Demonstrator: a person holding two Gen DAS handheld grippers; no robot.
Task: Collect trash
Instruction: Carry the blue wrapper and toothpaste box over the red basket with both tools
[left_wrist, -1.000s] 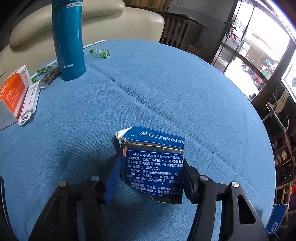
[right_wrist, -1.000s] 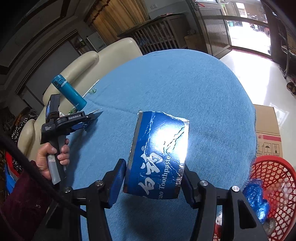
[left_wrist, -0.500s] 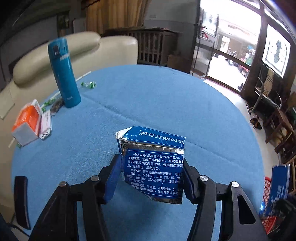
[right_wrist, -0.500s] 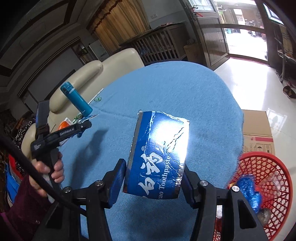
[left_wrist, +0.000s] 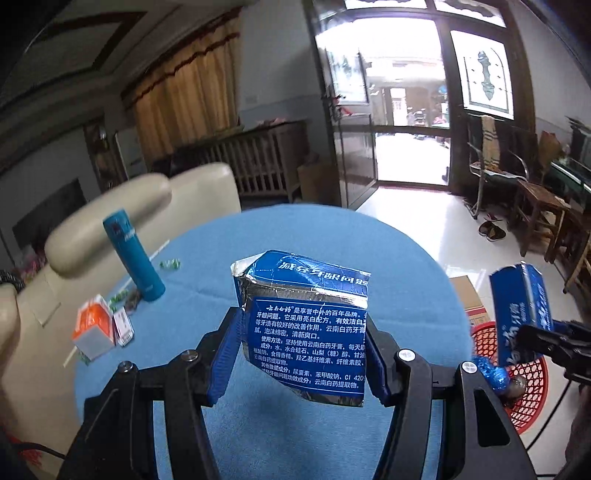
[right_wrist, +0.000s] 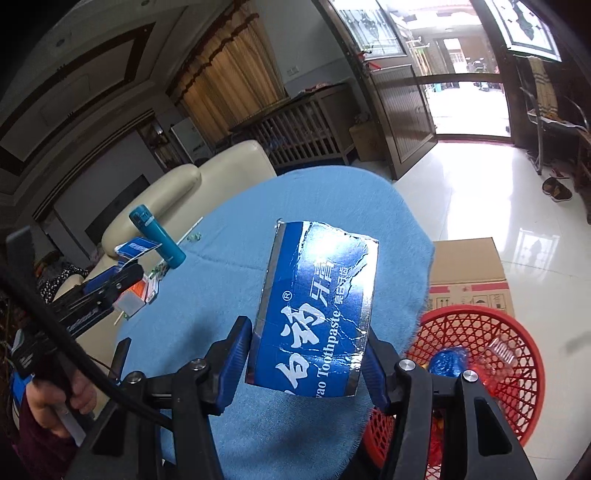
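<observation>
Here 2 grippers each hold a torn blue toothpaste box above the round blue bench (left_wrist: 332, 236)

The left gripper (left_wrist: 303, 354) has its jaws pinching a crumpled box piece (left_wrist: 306, 325) with small white print, and the right gripper (right_wrist: 306, 365) has its jaws pinching a second box piece (right_wrist: 317, 314) near the red basket (right_wrist: 517, 354), which stands on the floor beside a cardboard carton (right_wrist: 469, 273); on the bench far side stand a teal bottle (left_wrist: 133, 254), an orange packet (left_wrist: 92, 325) and some green wrappers (left_wrist: 170, 264)

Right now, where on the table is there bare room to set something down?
The blue cloth is bare from the teal flask to the edge by the red basket. Crowded only beside the flask: orange box, green wrappers.
</observation>
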